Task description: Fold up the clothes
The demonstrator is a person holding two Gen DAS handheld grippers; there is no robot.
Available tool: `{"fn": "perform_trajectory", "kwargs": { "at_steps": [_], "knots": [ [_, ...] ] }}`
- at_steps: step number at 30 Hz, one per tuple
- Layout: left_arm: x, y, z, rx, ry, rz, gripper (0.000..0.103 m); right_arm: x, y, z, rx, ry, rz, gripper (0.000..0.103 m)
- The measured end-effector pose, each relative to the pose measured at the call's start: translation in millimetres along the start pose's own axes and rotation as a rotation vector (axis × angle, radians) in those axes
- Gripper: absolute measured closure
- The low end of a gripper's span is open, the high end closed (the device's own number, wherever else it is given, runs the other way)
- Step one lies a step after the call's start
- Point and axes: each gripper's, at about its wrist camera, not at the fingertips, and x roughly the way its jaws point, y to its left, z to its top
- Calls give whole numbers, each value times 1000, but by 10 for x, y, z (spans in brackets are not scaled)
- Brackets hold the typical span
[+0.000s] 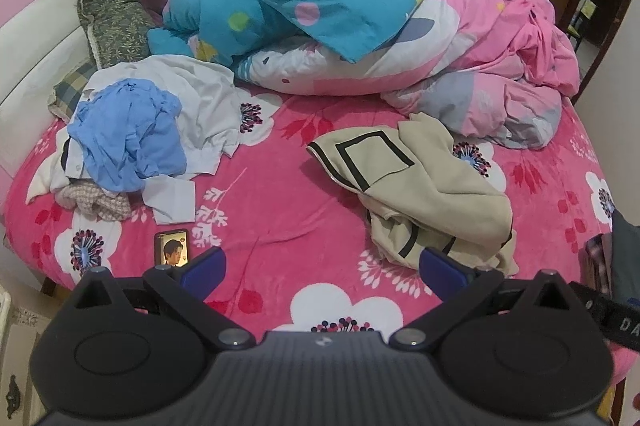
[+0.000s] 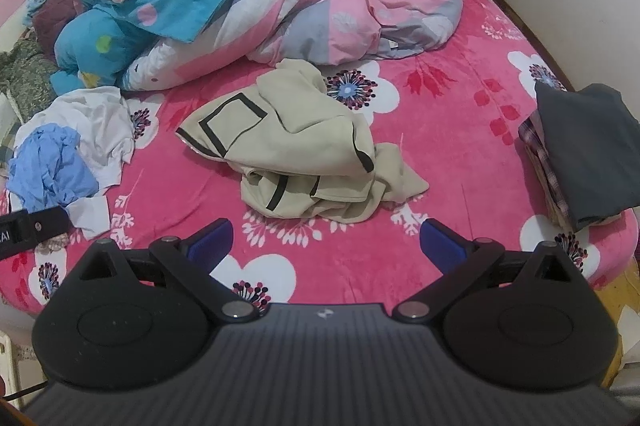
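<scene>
Tongs both gaping wide, gripping nothing: my left tongs and right tongs hover over the bed, beige garment crumpled at twelve o'clock.

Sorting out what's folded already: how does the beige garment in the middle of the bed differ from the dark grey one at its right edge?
The beige garment lies crumpled and spread out; the dark grey garment is folded flat. The beige one has black trim lines and lies alone; the grey one is plain and tops a stack. Neither is held by a gripper.
</scene>
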Motion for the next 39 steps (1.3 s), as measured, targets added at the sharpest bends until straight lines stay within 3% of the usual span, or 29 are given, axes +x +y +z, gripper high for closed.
{"fn": "perform_trajectory", "kwargs": {
  "at_steps": [6, 11, 15, 21, 26, 29, 32, 37, 38, 39],
  "knots": [
    [224, 90, -69, 4, -32, -61, 0, -89, -88, -78, 14, -64, -24, 3],
    [470, 132, -27, -59, -23, -86, 0, -63, -304, -84, -7, -65, -76, 3],
    [659, 134, 77, -118, -9, -47, 0, 148, -485, 63, -33, -60, -68, 3],
    [918, 83, 239, -224, 13, 13, 0, 774, -647, 459, -89, 0, 28, 4],
    [1368, -101, 318, -209, 27, 109, 1, 1417, -646, 588, -224, 22, 115, 7],
    [1693, -279, 298, -139, 3, 95, 5, 1827, -674, 568, -279, 46, 136, 14],
    [2125, -538, 200, 19, 9, 40, 14, 2193, -708, 503, -333, 60, 143, 20],
    [2791, -917, 10, 235, 53, -73, 48, 2616, -702, 369, -431, 41, 171, 41],
    [2882, -970, -13, 263, 62, -100, 49, 2710, -681, 377, -445, 45, 172, 52],
    [2930, -1015, -25, 286, 59, -120, 49, 2807, -671, 411, -443, 51, 173, 70]
  ]
}}
